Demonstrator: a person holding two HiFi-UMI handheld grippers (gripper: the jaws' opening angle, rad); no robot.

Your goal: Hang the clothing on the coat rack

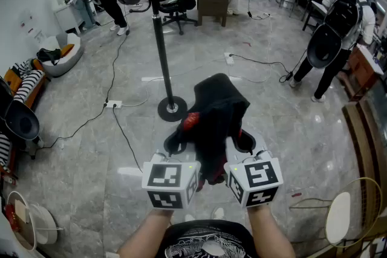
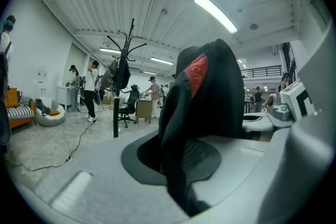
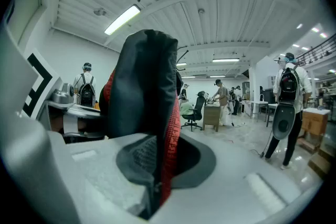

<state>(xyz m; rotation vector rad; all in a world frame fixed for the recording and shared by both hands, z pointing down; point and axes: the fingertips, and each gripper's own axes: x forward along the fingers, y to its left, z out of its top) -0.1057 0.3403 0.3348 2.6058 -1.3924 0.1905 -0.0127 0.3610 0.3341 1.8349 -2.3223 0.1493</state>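
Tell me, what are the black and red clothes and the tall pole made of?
The black garment looks like soft matte cloth: it folds and droops, and its red part shows a knit or mesh texture. The coat rack is probably dark painted metal: its pole is slim, straight and slightly shiny.

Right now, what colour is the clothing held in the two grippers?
The clothing is black with red trim, clearest in the right gripper view.

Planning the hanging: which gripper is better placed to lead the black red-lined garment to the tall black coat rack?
Probably the left gripper: both grip the black red-lined garment, but the tall black coat rack stands on its side, clear in its view.
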